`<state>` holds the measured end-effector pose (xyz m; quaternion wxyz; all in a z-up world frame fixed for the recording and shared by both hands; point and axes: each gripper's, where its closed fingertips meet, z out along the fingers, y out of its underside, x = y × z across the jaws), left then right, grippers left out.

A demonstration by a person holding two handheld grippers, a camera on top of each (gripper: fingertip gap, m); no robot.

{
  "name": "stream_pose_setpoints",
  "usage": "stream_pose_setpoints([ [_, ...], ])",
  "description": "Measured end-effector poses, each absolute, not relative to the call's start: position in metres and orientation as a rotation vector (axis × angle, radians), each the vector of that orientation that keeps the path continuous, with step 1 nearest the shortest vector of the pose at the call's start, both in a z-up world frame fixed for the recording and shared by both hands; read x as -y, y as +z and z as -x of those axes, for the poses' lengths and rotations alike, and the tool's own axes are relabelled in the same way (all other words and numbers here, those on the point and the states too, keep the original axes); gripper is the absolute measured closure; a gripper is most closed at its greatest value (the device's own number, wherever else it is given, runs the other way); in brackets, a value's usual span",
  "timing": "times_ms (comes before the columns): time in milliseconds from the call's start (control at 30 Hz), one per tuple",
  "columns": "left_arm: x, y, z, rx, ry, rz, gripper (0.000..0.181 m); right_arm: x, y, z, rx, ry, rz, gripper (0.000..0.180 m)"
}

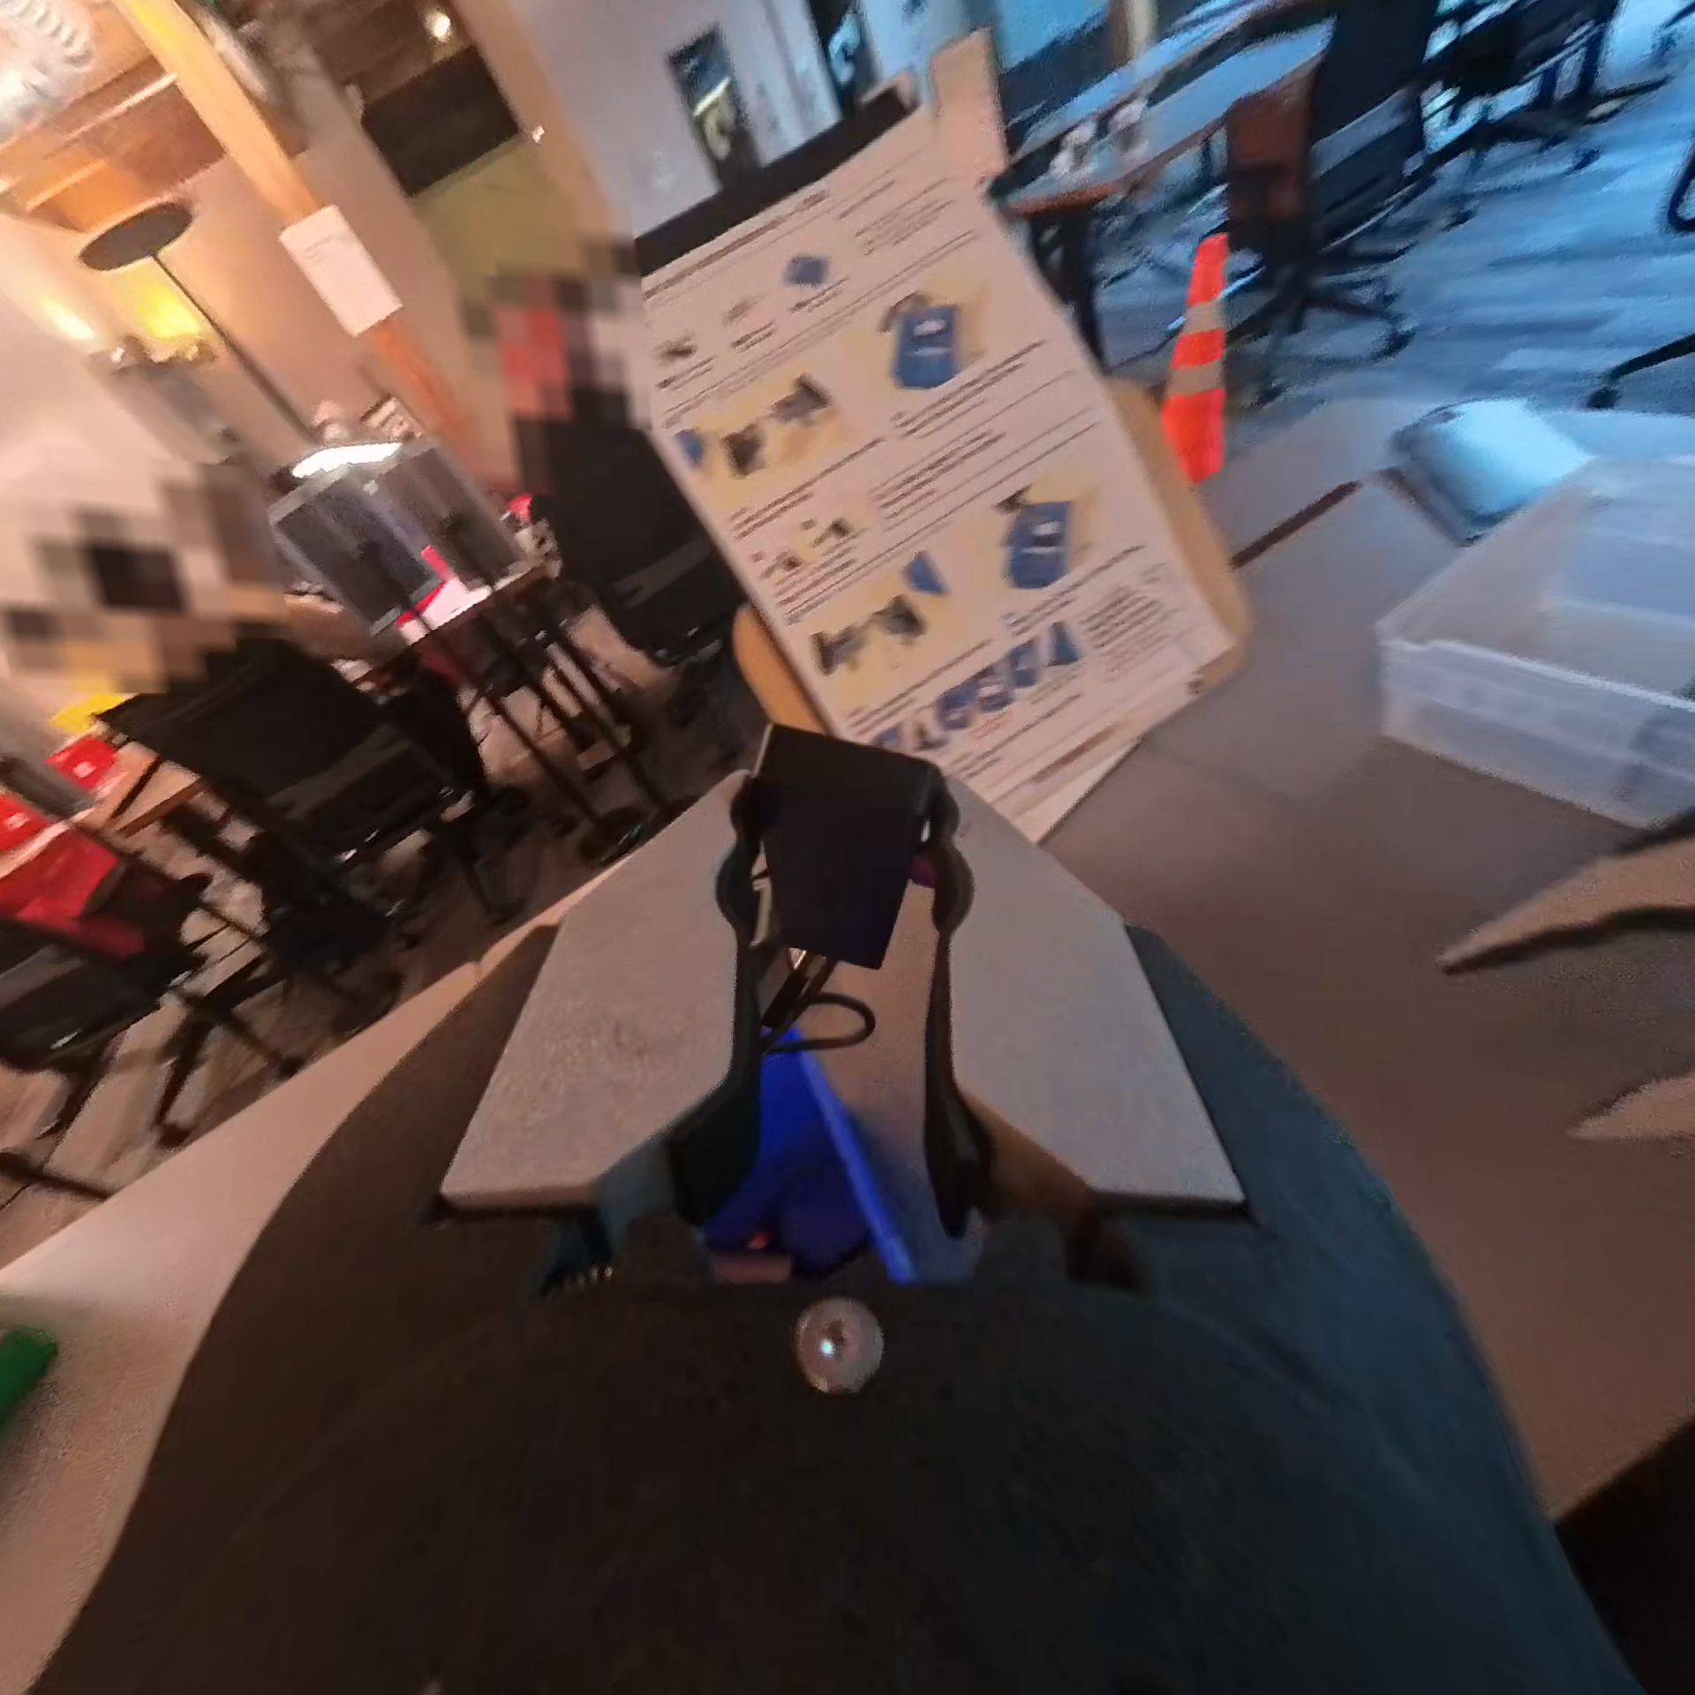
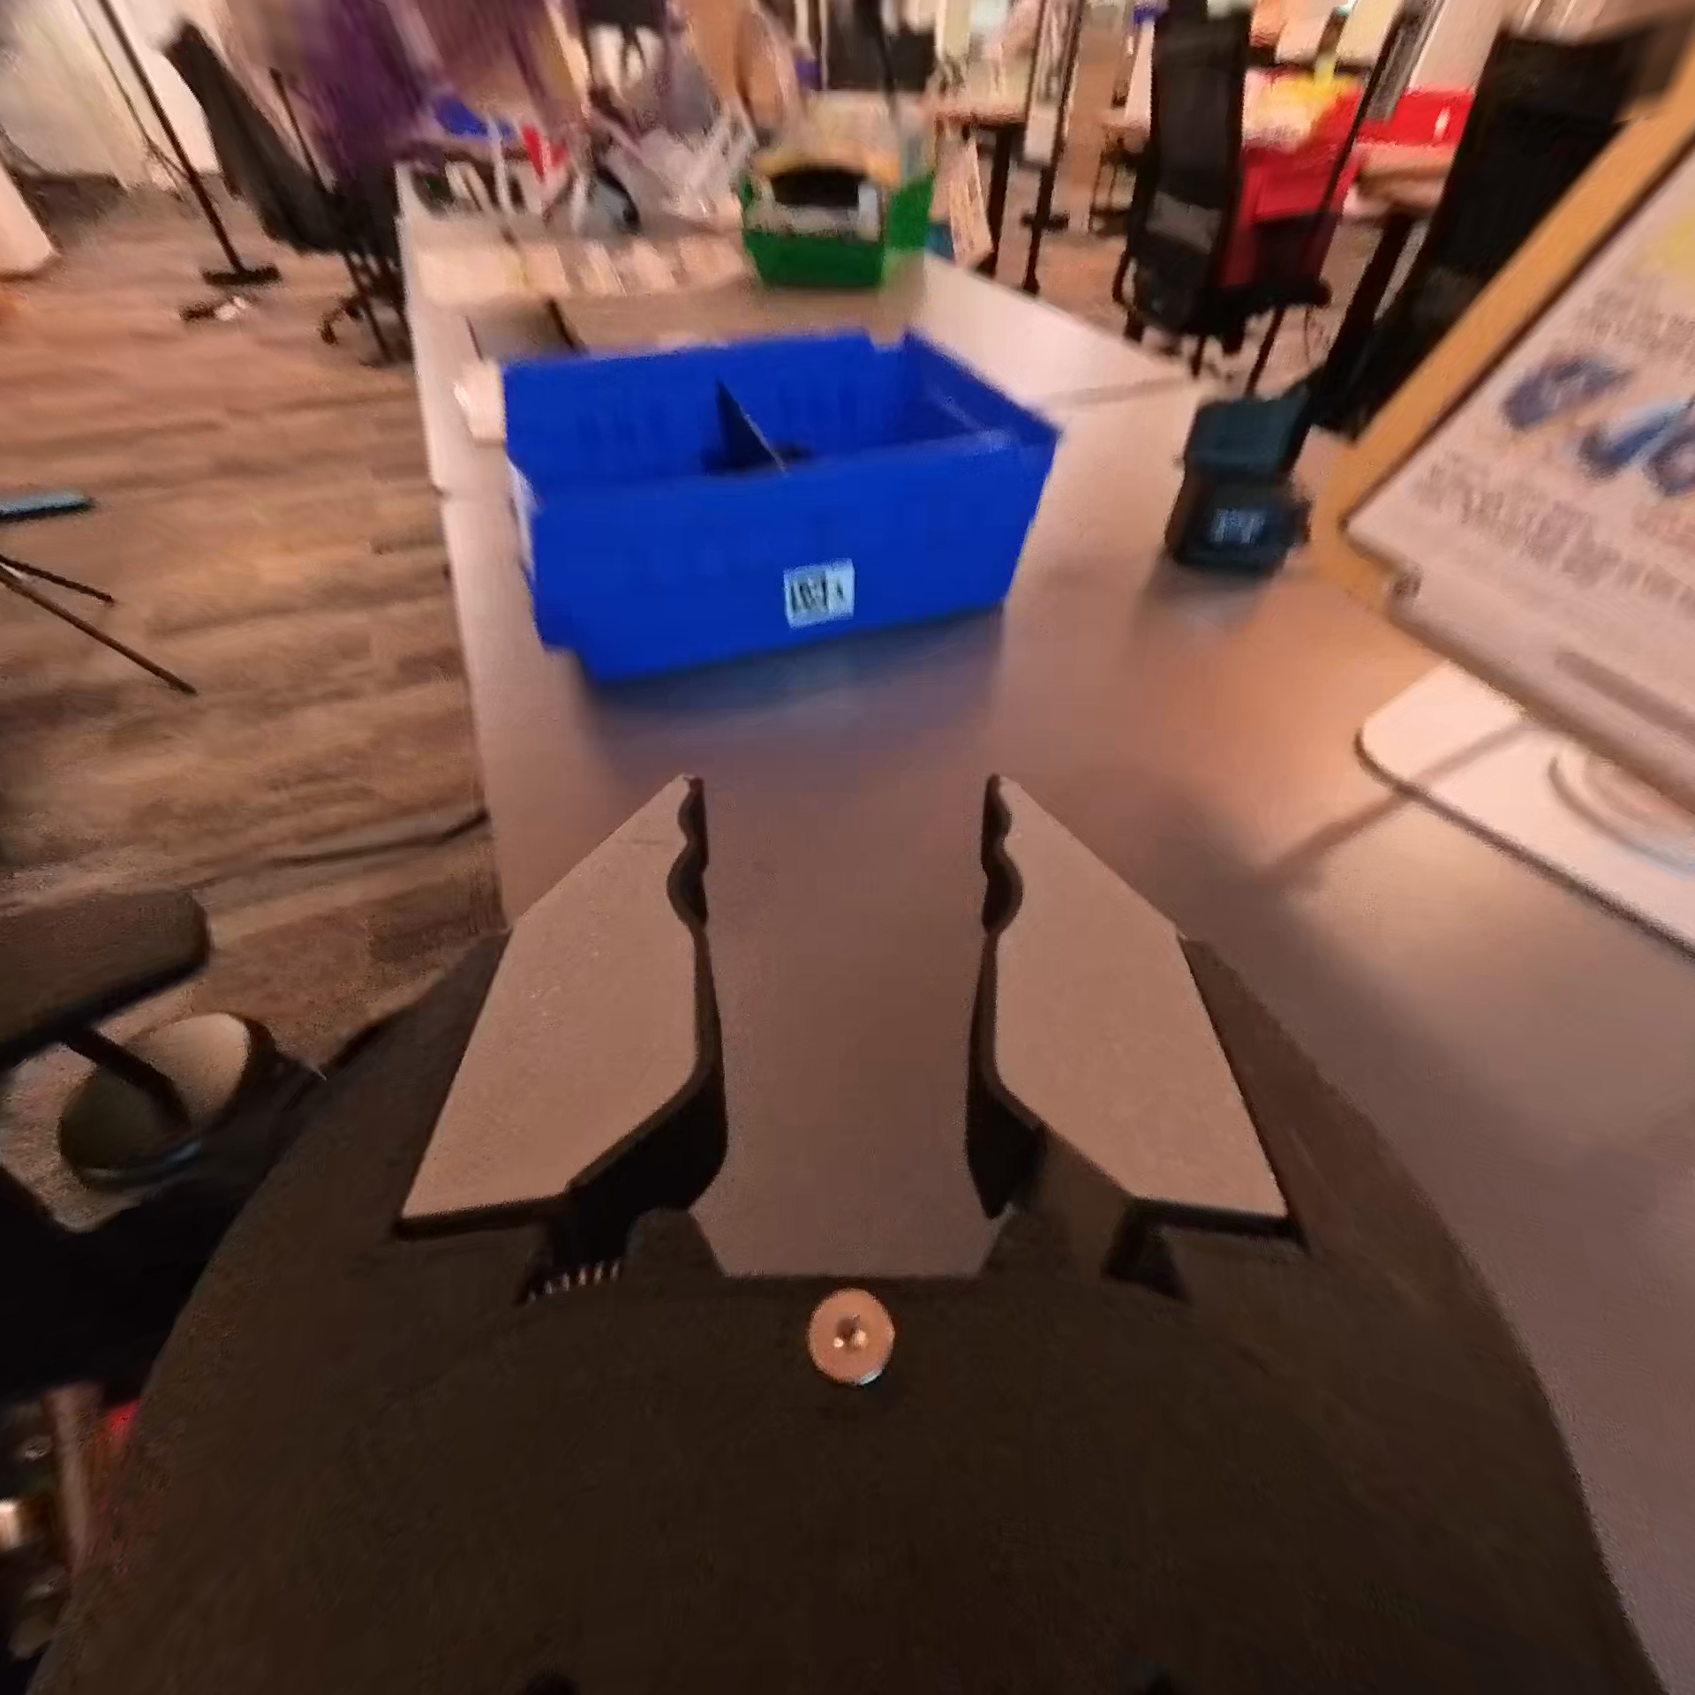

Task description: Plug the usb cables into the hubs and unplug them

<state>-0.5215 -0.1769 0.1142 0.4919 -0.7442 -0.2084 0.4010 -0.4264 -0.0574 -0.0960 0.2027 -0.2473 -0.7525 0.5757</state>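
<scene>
My left gripper is shut on a black USB hub and holds it up in the air, tilted. A thin black cable hangs from the hub's near end. A blue bin shows below it between the fingers. My right gripper is open and empty, low over the grey table. The blue bin stands ahead of it, with a divider and something dark inside. The view is blurred.
A printed instruction board stands on the table's right and also ahead in the left wrist view. A small dark device sits beside the bin. A green basket is farther back. Chairs, tables and an orange cone stand around. The grippers' ends are close to 25 cm from one another.
</scene>
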Motion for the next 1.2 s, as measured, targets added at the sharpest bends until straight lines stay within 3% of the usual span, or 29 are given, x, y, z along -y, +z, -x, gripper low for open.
stream_pose_setpoints([
  [100,0.142,0.095,0.477,0.395,0.926,1.736,0.146,0.074,-0.034,0.398,2.025,1.698,0.552,0.123],
  [200,0.115,0.064,0.448,0.343,0.904,1.699,0.147,0.082,-0.015,0.381,1.970,1.708,0.548,0.122],
  [467,0.067,-0.033,0.455,0.427,0.815,1.751,0.147,0.076,-0.067,0.421,2.019,1.431,0.666,0.127],
  [500,0.063,-0.039,0.457,0.441,0.791,1.749,0.147,0.076,-0.076,0.426,2.051,1.414,0.673,0.131],
  [567,0.057,-0.047,0.458,0.463,0.740,1.734,0.147,0.075,-0.090,0.432,2.100,1.380,0.637,0.171],
  [600,0.057,-0.051,0.460,0.473,0.736,1.731,0.146,0.073,-0.094,0.434,2.116,1.357,0.612,0.180],
  [833,0.072,-0.080,0.448,0.323,0.552,1.842,0.137,0.041,-0.101,0.443,2.146,1.172,0.465,0.180],
  [1000,0.086,-0.099,0.441,0.186,0.634,1.988,0.105,0.034,-0.110,0.429,2.231,1.061,0.283,0.180],
  [1200,0.069,-0.111,0.418,-0.175,0.905,2.222,0.126,0.045,-0.119,0.412,2.302,1.048,0.158,0.180],
])
